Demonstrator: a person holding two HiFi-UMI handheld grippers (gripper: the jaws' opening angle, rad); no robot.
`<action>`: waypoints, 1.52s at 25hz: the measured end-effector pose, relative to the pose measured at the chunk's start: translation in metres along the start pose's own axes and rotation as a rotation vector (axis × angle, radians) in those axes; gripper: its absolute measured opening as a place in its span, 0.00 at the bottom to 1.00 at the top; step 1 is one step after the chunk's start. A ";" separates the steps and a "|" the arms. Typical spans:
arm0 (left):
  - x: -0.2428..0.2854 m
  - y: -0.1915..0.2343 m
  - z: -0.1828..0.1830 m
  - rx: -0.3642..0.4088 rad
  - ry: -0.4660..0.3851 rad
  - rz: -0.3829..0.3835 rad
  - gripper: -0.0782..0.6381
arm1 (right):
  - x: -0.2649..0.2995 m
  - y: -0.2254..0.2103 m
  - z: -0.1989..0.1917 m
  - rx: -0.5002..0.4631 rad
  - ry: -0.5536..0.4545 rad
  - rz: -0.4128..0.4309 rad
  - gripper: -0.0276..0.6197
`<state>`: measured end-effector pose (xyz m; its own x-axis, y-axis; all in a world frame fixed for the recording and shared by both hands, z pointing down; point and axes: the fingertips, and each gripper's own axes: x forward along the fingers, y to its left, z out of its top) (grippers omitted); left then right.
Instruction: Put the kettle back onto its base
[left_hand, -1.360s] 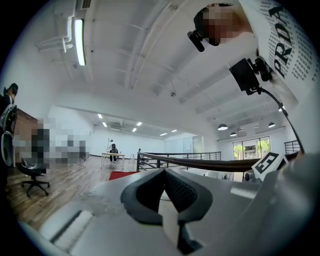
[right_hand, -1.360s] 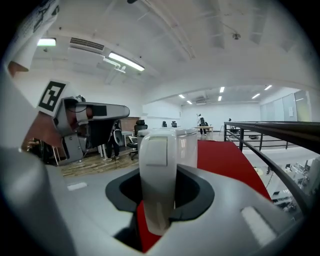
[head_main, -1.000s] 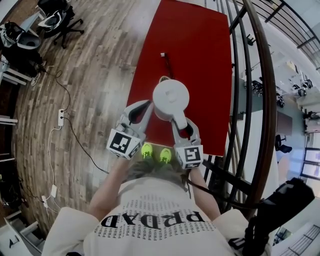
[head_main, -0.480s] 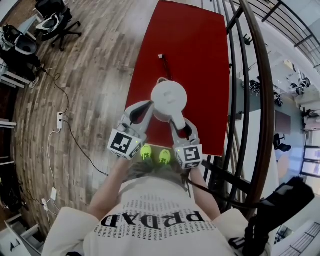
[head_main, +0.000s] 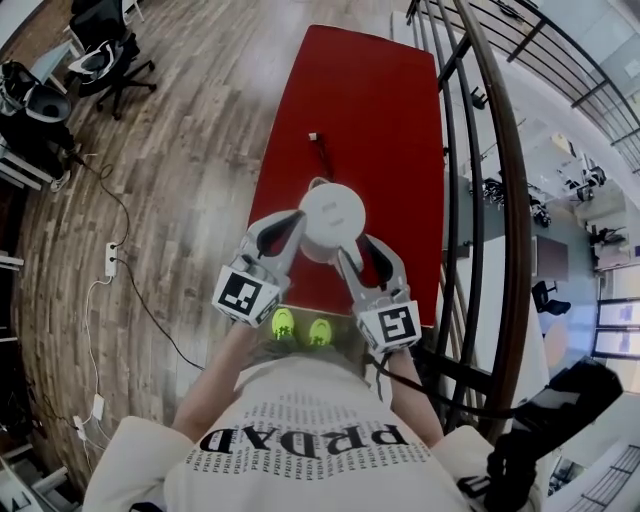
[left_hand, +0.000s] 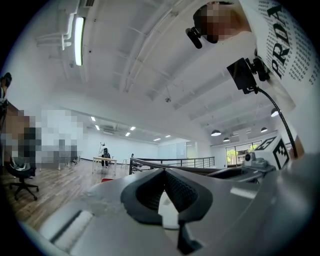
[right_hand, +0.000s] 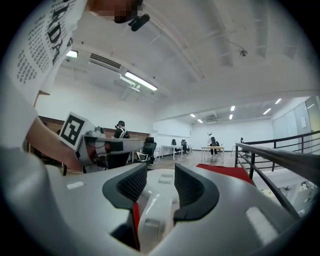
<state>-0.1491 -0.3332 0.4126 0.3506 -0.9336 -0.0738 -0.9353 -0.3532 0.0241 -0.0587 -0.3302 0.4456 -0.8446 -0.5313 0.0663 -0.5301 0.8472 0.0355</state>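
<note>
Only the head view takes in the long red table (head_main: 380, 120) beside the black railing (head_main: 500, 150). It also shows the white kettle (head_main: 333, 213) standing near the table's near edge, between the two grippers. The left gripper (head_main: 296, 220) is just beside the kettle's left side, and its own view shows the pads closed together on nothing. The right gripper (head_main: 346, 256) is at the kettle's near right. Its own view shows jaws that have just been opening, now spread wide, with the kettle's white top between pads that do not press on it. A thin cable (head_main: 322, 150) lies beyond the kettle.
</note>
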 end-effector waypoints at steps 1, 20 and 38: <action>0.002 0.000 0.004 0.003 -0.007 -0.004 0.11 | 0.002 -0.002 0.010 -0.012 -0.014 0.002 0.32; 0.055 -0.010 0.044 0.080 -0.066 -0.138 0.11 | 0.070 -0.021 0.075 -0.150 -0.035 0.000 0.05; 0.059 -0.014 0.044 0.055 -0.079 -0.125 0.10 | 0.069 -0.023 0.078 -0.128 -0.051 -0.014 0.05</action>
<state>-0.1175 -0.3810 0.3642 0.4615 -0.8742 -0.1510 -0.8866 -0.4603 -0.0445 -0.1103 -0.3867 0.3718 -0.8418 -0.5395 0.0143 -0.5304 0.8319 0.1630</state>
